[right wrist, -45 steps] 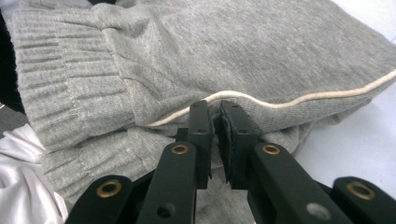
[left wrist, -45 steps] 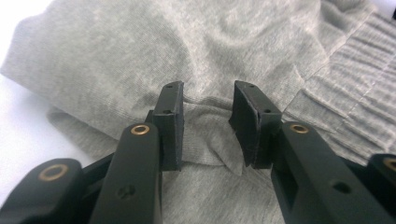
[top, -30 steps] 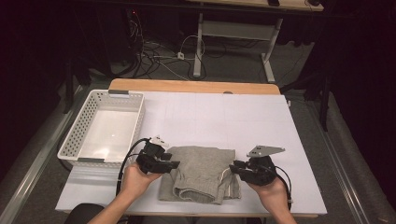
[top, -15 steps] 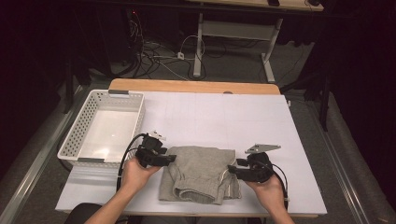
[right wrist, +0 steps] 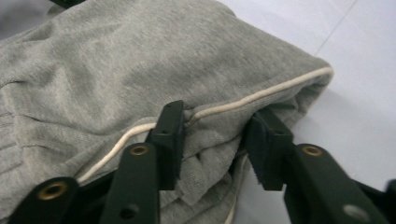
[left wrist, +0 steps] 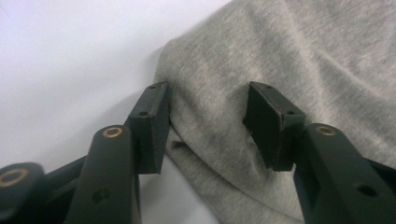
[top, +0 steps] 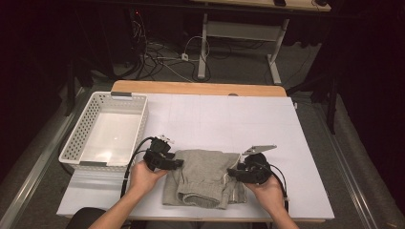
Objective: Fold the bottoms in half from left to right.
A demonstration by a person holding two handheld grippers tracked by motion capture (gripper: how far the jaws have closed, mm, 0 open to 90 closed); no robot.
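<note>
A folded grey garment (top: 203, 174) with a cream piping line lies near the table's front edge. My left gripper (top: 180, 163) is at its left edge. In the left gripper view the jaws of that gripper (left wrist: 210, 121) stand apart around a corner fold of the garment (left wrist: 280, 46), one pad beside the edge and one resting on the cloth. My right gripper (top: 230, 172) is at the garment's right edge. Its jaws have just been closing. In the right gripper view that gripper (right wrist: 215, 135) has bunched layers of the garment (right wrist: 116, 60) squeezed between its pads.
A white perforated basket (top: 76, 138), with nothing in it, stands at the left of the white table (top: 215, 114). Cables and a desk frame lie on the floor beyond the far edge. Cables trail from both grippers toward the person's forearms.
Both hands have edged a little inward and down onto the garment's side edges. The right gripper has shifted slightly left. The garment lies in the same place.
</note>
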